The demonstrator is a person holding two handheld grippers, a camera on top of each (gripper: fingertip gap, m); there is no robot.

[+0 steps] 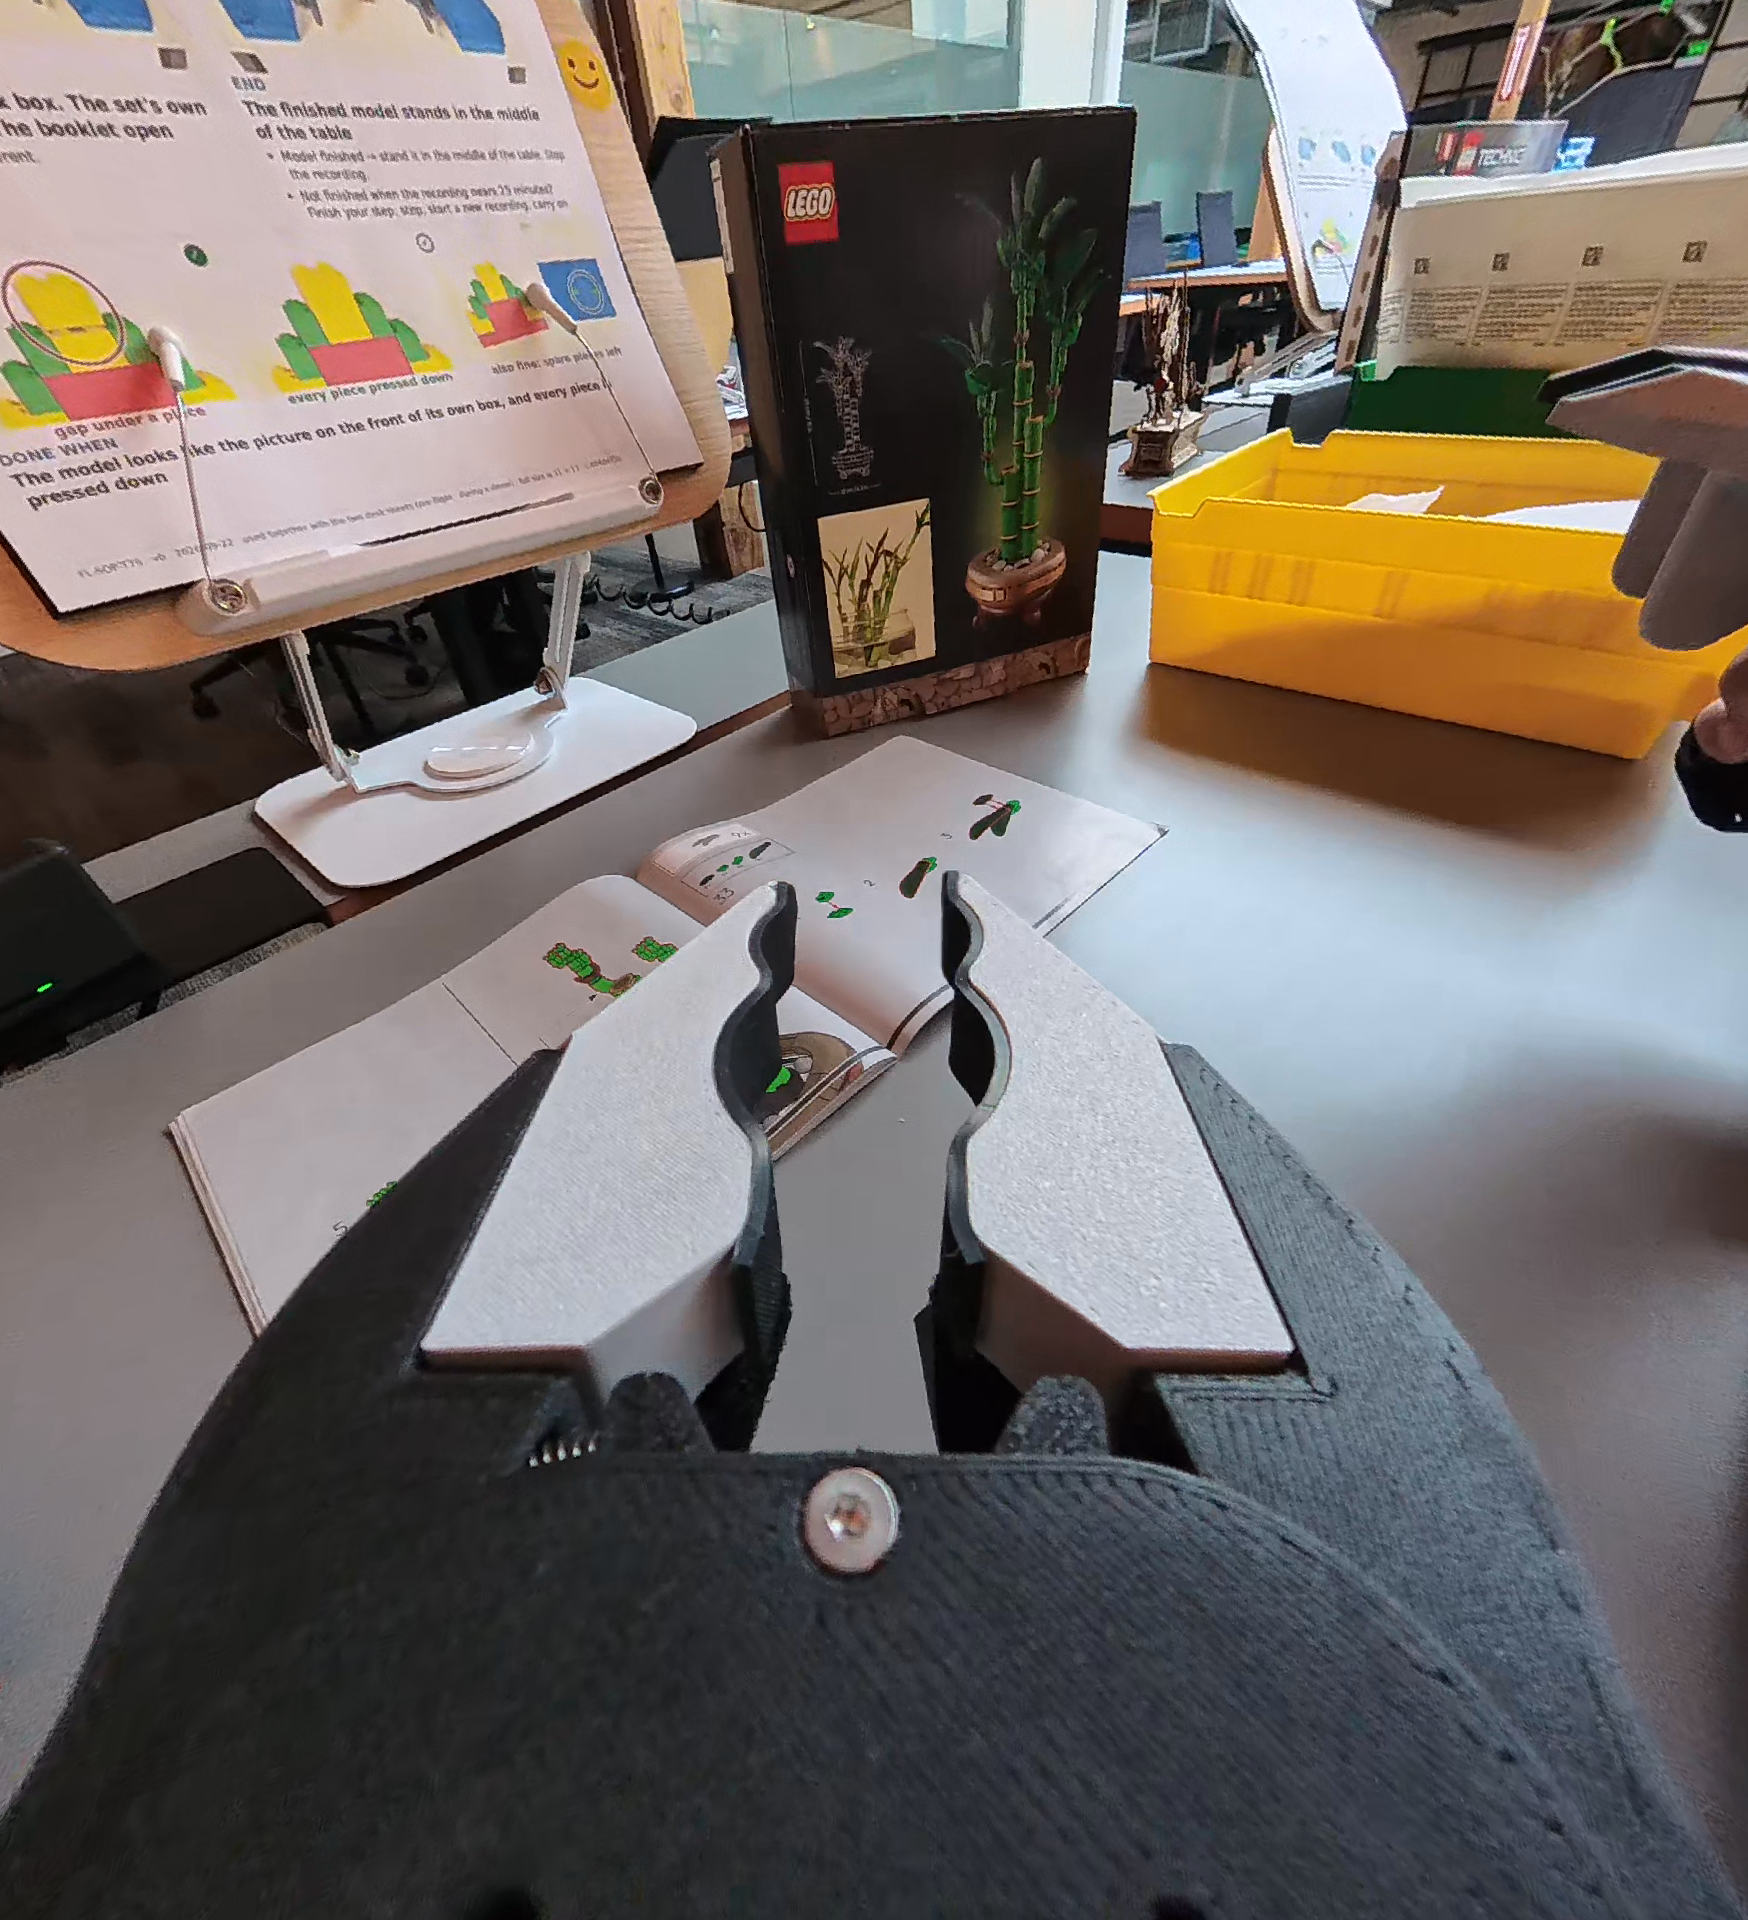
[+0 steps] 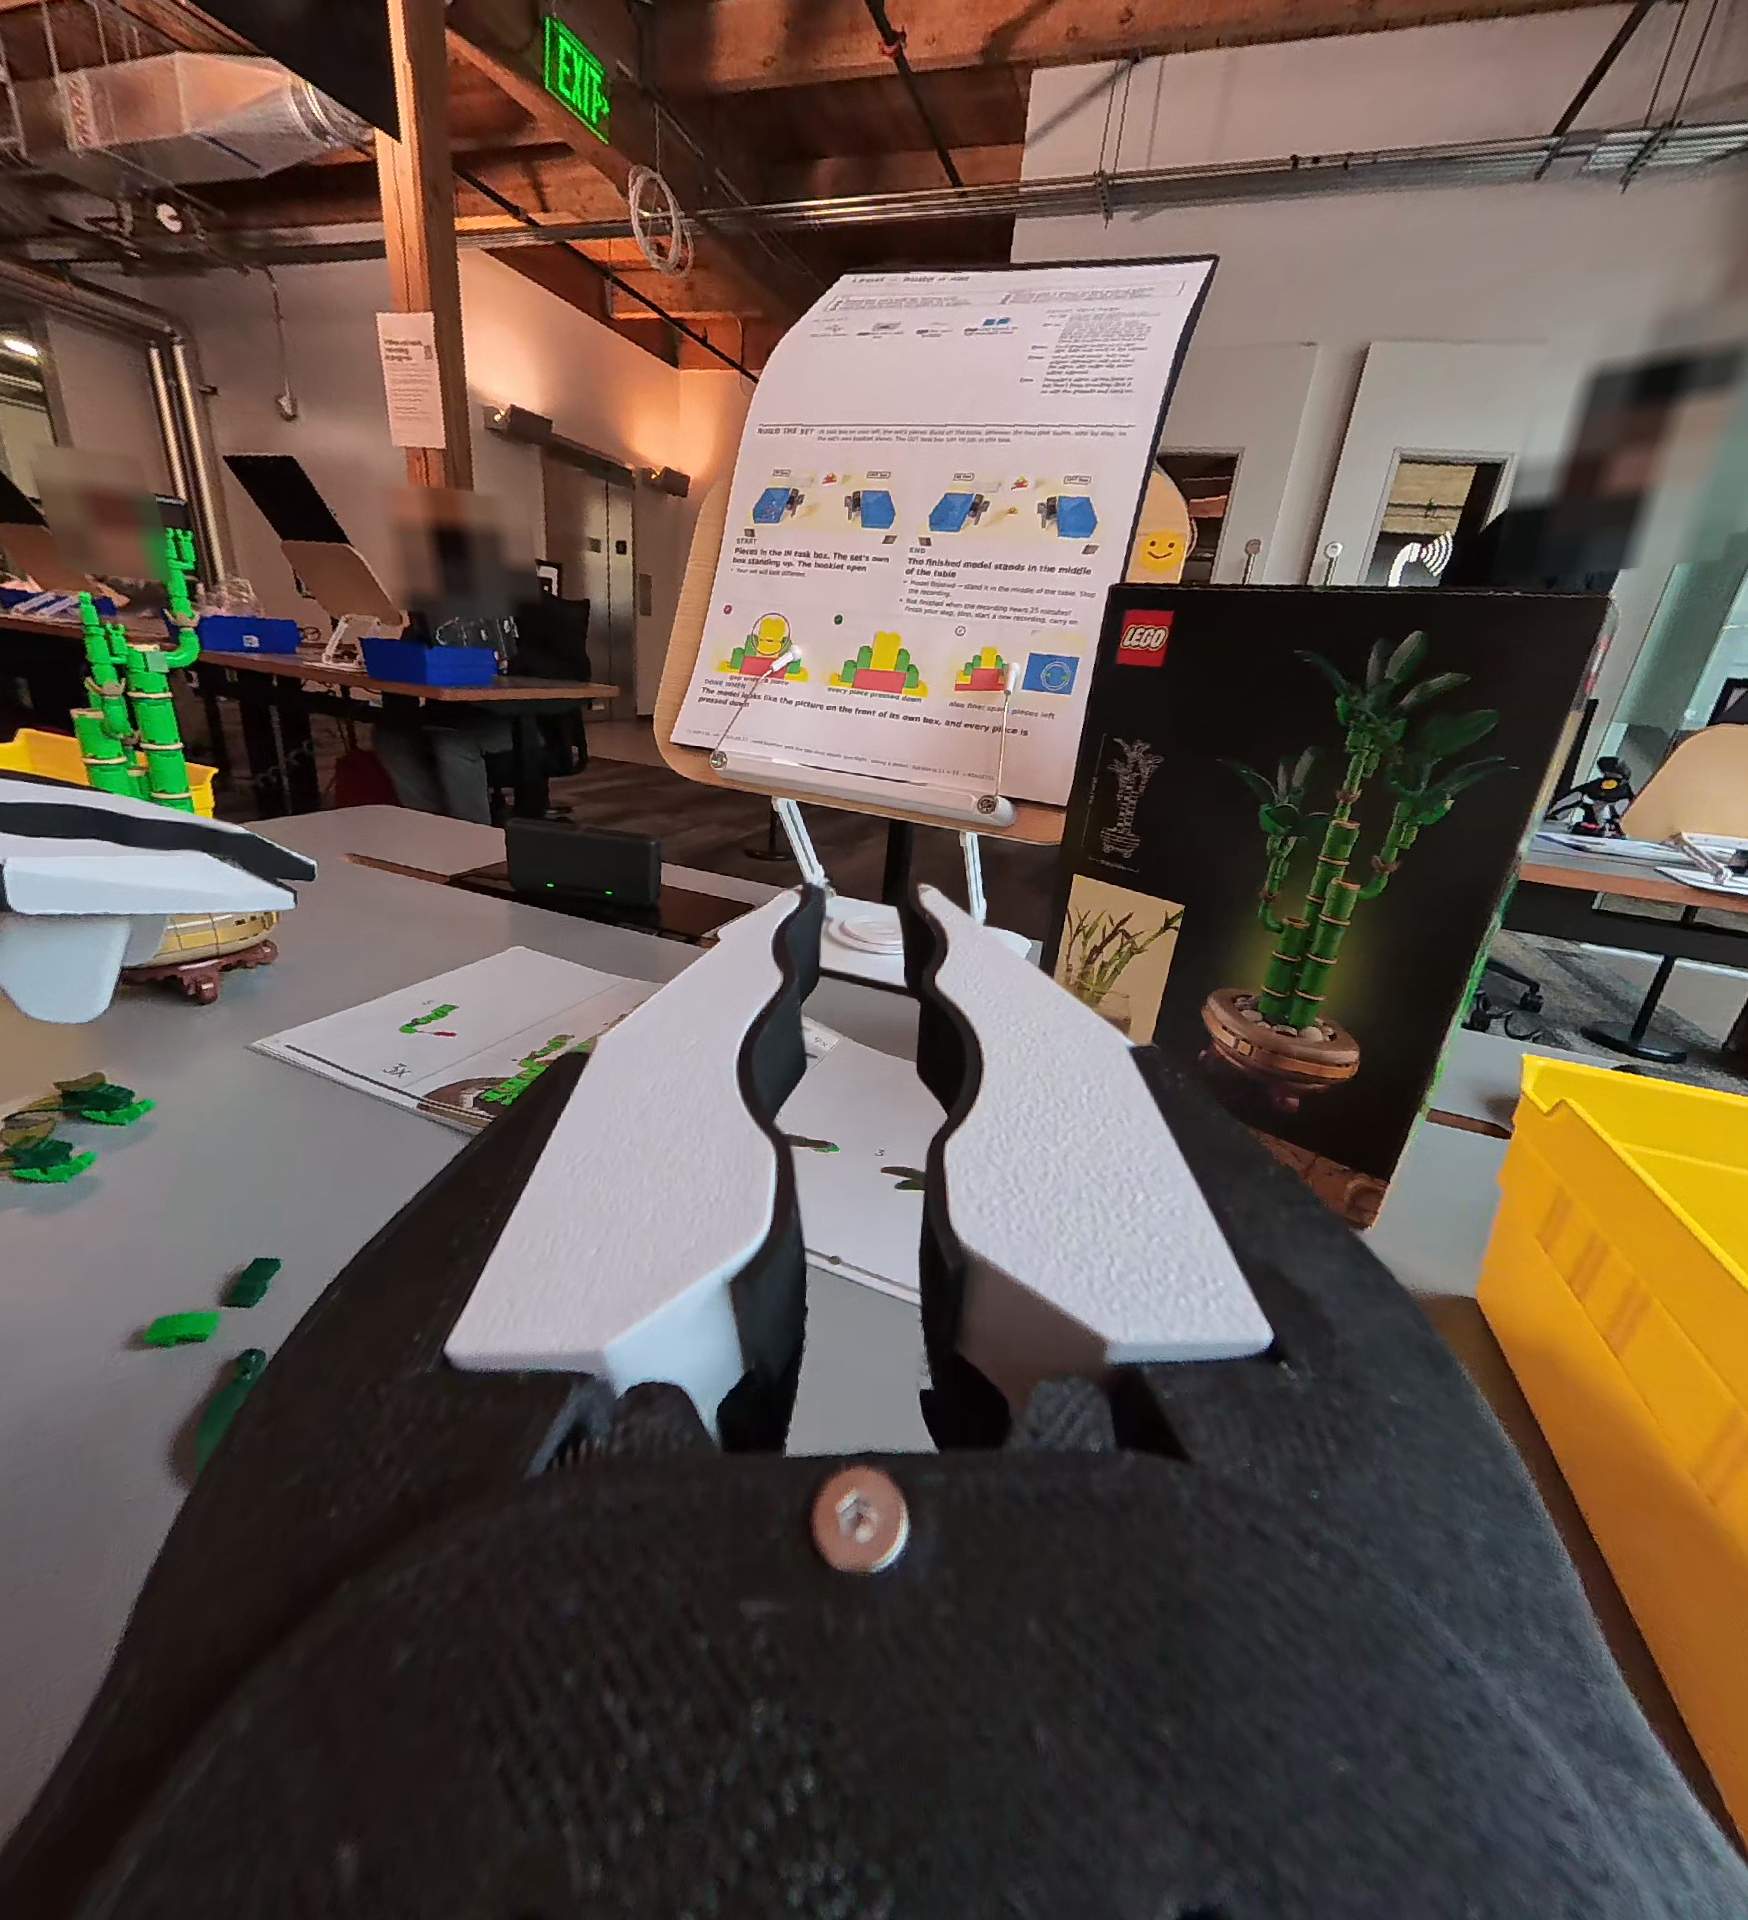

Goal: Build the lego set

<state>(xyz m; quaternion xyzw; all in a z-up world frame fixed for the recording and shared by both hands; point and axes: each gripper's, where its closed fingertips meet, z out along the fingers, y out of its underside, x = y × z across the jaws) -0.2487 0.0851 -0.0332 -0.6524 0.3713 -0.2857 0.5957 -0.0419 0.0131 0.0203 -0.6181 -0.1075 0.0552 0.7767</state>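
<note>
Both hovering released, empty: left claw [image 1: 865, 904], right claw [image 2: 865, 909]. Loose green pieces [image 2: 179, 1328] lying lower left on tabletop [image 2: 70, 1403], risking scattering under careless sweep; farther, upper left, bamboo model [image 2: 137, 717] standing, risking toppling.

Left gripper [image 1: 865, 894] fingers parted, empty; right gripper [image 2: 865, 902] fingers parted, empty, both held aloft

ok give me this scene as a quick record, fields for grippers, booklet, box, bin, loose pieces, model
left gripper: open, empty, over booklet
right gripper: open, empty
booklet: open flat on table
box: upright behind booklet
bin: yellow, right of box
loose pieces: green, on table left of booklet
model: partly built green stalks, far left
</note>
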